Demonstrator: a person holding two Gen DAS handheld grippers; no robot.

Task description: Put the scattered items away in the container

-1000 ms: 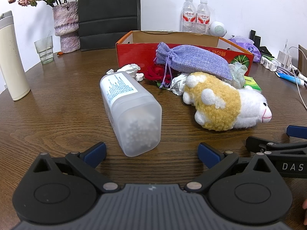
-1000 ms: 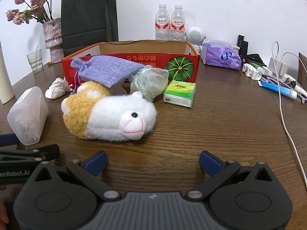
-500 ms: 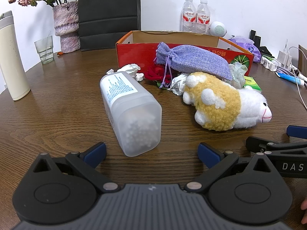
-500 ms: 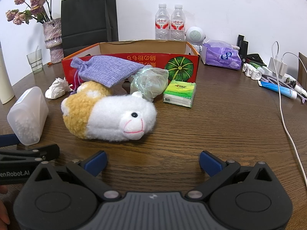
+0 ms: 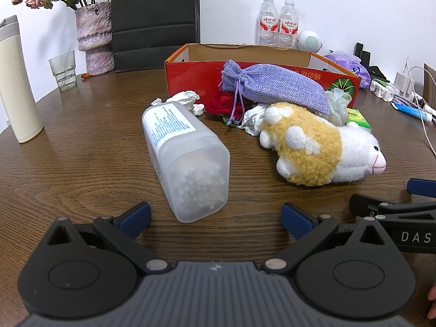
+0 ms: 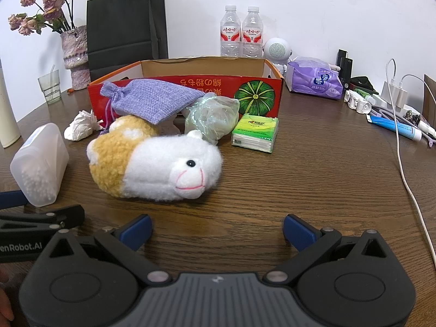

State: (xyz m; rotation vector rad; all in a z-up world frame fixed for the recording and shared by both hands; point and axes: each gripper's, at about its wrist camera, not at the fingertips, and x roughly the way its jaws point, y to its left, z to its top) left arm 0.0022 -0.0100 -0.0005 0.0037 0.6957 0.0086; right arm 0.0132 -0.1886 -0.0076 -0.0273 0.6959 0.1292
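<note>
A red cardboard box (image 5: 196, 79) (image 6: 218, 87) stands open at the back of the wooden table. In front of it lie a purple drawstring pouch (image 5: 275, 84) (image 6: 150, 100), a yellow-and-white plush toy (image 5: 318, 150) (image 6: 155, 169), a frosted plastic bottle of white beads (image 5: 185, 158) (image 6: 41, 169), a red flower (image 5: 220, 103), crumpled white paper (image 5: 185, 98) (image 6: 80, 128), a clear plastic wad (image 6: 212, 114) and a green tissue pack (image 6: 256, 133). My left gripper (image 5: 215, 216) is open just short of the bottle's base. My right gripper (image 6: 216, 230) is open in front of the plush toy.
A cream flask (image 5: 16, 81), a glass (image 5: 64, 70), a vase of dried flowers (image 5: 94, 38) and a black bag (image 5: 155, 19) stand at the left and back. Two water bottles (image 6: 241, 32), a white speaker (image 6: 278, 51), a purple wipes pack (image 6: 316, 81), chargers and cables (image 6: 403, 141) fill the right.
</note>
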